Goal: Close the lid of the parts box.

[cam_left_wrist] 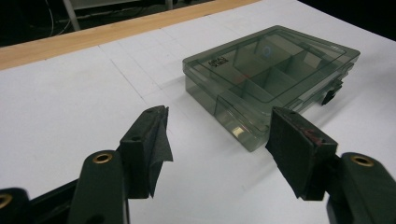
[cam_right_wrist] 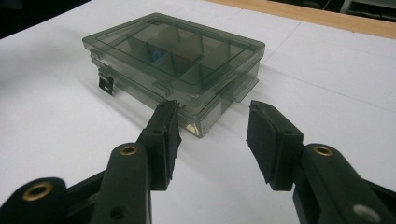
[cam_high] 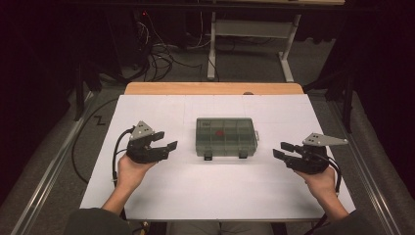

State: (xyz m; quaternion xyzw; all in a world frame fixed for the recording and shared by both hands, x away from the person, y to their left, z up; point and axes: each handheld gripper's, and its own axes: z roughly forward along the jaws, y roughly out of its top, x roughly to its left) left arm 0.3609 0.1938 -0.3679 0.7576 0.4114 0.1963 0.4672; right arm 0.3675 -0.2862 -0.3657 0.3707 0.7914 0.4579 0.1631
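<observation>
Tongs on the left (cam_high: 168,140) stand open and empty near the counter's (cam_high: 147,196) left edge, aimed at the smoky clear box (cam_high: 226,137) at mid-counter, well apart from it. That box lies flat with its lid down, dividers and a small red item showing through, two dark latches on its near side. Right tongs (cam_high: 283,150), near the right edge, likewise gape empty. This looks like the approach; next, both must close in on the box's ends or latches.

A white-topped table (cam_high: 161,191) with a bare wooden strip (cam_high: 214,88) along its far edge carries a closed, smoke-tinted compartment box (cam_high: 225,136) lying flat near the centre, latches toward the person.
</observation>
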